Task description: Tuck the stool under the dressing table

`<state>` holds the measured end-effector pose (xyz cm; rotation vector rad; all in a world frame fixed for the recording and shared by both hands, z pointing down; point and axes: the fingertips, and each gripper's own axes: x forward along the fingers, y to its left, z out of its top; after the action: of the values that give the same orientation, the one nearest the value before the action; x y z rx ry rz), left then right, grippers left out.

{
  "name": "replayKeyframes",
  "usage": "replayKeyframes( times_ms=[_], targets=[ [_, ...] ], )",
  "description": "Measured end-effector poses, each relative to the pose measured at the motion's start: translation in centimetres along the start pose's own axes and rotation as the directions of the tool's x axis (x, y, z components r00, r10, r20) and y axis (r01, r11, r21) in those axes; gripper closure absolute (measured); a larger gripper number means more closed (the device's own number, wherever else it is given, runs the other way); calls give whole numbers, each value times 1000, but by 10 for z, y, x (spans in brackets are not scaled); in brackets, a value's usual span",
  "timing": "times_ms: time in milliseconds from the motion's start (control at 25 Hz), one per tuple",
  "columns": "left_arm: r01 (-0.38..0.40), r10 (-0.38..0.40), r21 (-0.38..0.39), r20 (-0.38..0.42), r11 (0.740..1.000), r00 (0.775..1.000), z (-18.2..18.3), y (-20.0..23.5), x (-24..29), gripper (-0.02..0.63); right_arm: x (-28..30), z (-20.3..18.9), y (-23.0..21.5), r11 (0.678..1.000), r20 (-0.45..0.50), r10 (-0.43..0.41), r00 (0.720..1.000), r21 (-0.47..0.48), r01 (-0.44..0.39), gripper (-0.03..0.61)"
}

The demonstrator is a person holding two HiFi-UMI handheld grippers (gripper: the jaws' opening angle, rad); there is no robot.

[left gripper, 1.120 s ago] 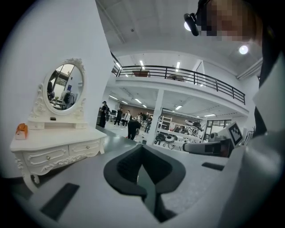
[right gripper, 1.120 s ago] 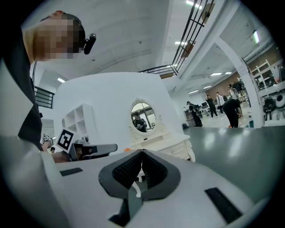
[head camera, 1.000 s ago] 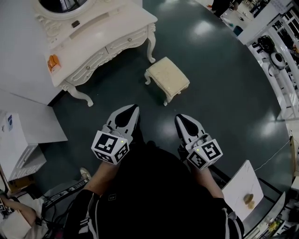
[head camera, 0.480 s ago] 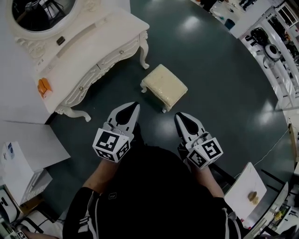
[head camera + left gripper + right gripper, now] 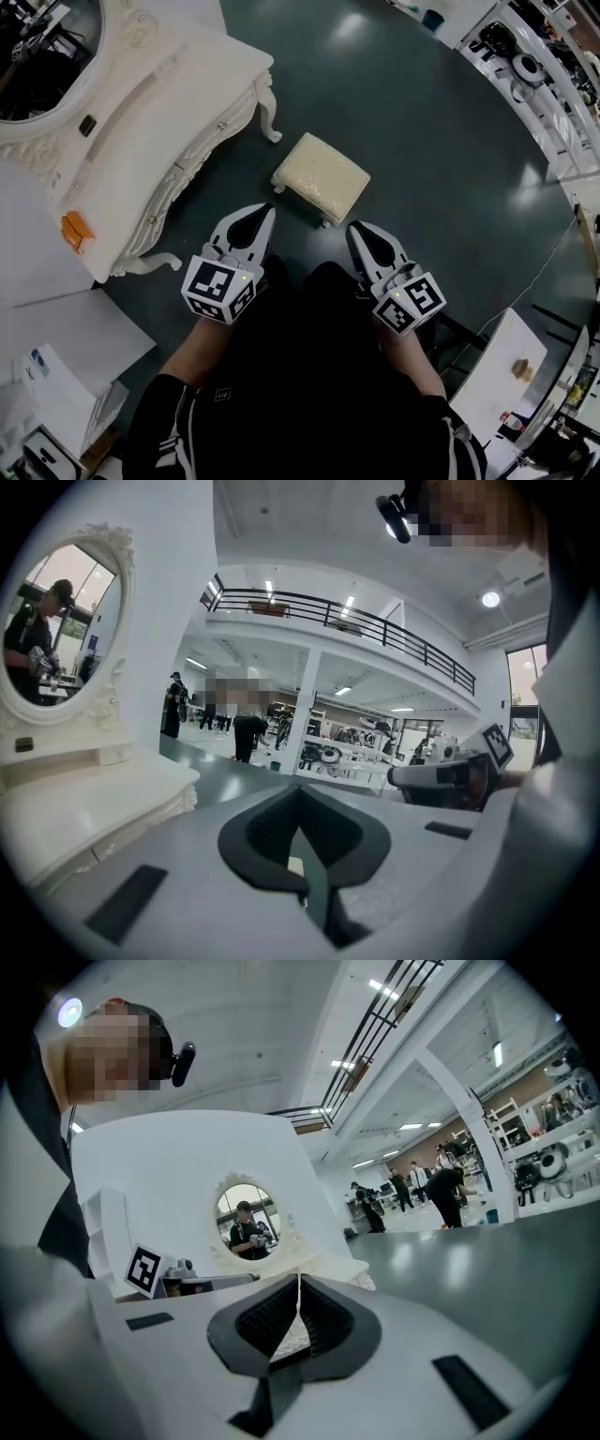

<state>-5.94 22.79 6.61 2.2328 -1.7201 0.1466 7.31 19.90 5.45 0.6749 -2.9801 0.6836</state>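
Standing on the dark green floor (image 5: 450,187), the cream stool (image 5: 321,176) is in the upper middle of the head view. It is out in the open, not under the dressing table (image 5: 159,112). The white dressing table fills the upper left of that view, and the stool is near its curly leg (image 5: 269,117) but not touching it.

A round mirror (image 5: 37,56) stands on the surface at the far upper left. A small orange thing (image 5: 73,232) lies near the surface's lower left edge.

The person holds 2 tools low in the middle of the head view. The left hand-held gripper (image 5: 265,210) points up the frame, toward the near left side of the stool. The right hand-held gripper (image 5: 353,228) points toward the near right side of the stool. Both tips are close to the stool but apart from it.

Each gripper view shows the 2 black jaws pressed together at the tips, with nothing pinched between them. The mirror shows at the left of the left gripper view and in the middle of the right gripper view.
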Motion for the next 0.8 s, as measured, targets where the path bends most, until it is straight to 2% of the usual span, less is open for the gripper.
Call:
replayKeyframes(
  times_ms=[200,440,560,800],
  targets=[
    [58,-58,12,-32,998,998,6,6,47,609,11,5,-37,998,-4,-58,998,20,58,557],
    [84,-78,59,-99,995,992,10,3,110,609,6,24,-92,993,19,-108,994,39,107,557],
    [106,-96,72,-129,992,987,8,5,138,609,5,19,-121,988,-10,-143,990,54,144,557],
    [140,-130,46,-174,989,976,-10,27,190,609,34,-1,-167,975,-81,-188,979,101,196,557]
  ],
)
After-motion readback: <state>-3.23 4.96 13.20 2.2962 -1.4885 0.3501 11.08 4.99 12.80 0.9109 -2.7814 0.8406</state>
